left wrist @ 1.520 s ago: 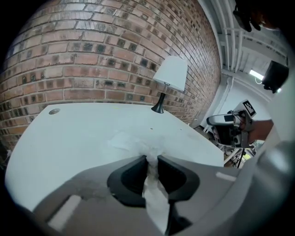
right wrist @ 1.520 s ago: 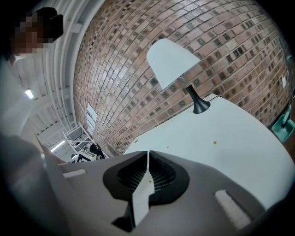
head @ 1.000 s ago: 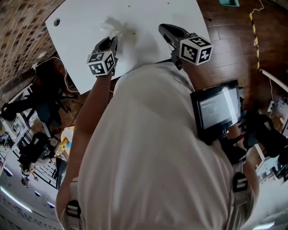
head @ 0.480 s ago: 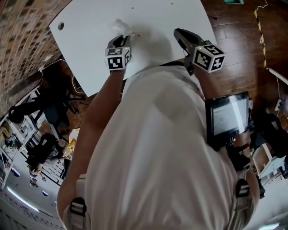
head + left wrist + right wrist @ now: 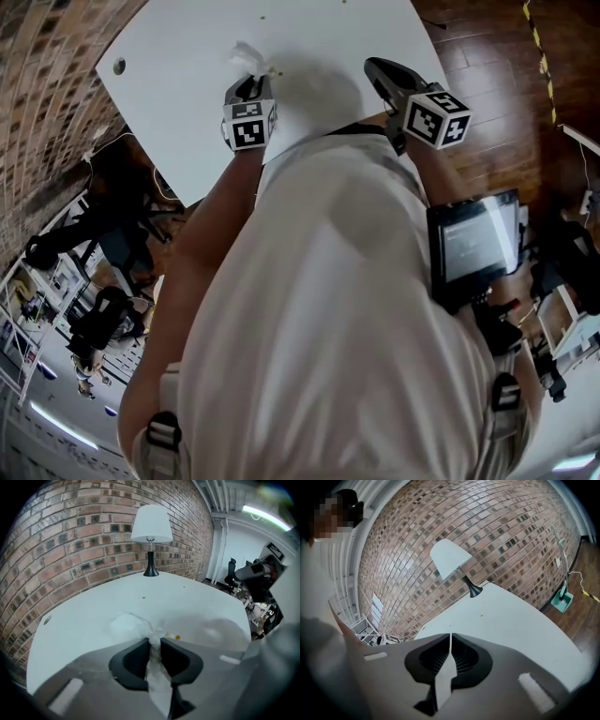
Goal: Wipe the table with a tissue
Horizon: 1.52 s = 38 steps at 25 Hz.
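Beside brick wall (image 5: 70, 541), white table (image 5: 187, 602) with lamp (image 5: 151, 531)

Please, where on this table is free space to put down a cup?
The table is bare, save one speck, in the wide middle between the lamp and the tissue, and along its right side. Only the near edge is crowded, around the tissue and the crumbs.

No legible text; tablet screen (image 5: 478, 246) perhaps shows lines, too blurred.
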### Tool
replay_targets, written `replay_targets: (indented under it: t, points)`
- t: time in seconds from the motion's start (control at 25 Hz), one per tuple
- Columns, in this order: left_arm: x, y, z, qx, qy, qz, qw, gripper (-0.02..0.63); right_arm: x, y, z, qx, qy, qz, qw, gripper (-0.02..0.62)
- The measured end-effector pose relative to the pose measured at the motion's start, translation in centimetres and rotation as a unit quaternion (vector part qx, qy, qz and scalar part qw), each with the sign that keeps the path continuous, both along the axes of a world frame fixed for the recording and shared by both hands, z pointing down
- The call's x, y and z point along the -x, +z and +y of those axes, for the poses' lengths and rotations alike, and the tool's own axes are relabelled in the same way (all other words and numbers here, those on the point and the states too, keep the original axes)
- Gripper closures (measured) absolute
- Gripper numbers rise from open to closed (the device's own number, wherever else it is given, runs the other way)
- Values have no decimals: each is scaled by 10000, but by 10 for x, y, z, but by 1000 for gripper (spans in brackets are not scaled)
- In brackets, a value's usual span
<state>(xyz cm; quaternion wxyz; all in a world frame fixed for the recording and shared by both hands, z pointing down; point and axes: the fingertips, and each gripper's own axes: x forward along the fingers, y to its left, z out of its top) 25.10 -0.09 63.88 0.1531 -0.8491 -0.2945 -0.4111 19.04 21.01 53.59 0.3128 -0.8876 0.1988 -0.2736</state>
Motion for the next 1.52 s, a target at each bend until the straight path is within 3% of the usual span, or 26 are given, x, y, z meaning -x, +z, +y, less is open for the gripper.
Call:
replay_targets:
  t: [0.56, 0.72, 1.04, 1.36, 1.52]
  points:
    - [8, 2, 15, -155, 390, 25, 9991, 542, -2, 0, -8, -25, -120, 31, 9999, 578]
    - [14, 2, 28, 26, 551, -17, 9985, 543, -1, 1, -6, -3, -119, 6, 9999, 578]
    - [43, 4, 59, 208, 1445, -251, 9890, 543, -3, 1, -10, -34, -167, 8, 9999, 578]
    - [67, 5, 65, 559, 1784, -1268, 9741, 543, -6, -1, -14, -57, -245, 41, 9997, 578]
    - [99, 1, 67, 1178, 1950, -2469, 9419, 543, -6, -2, -16, -54, -287, 47, 9996, 577]
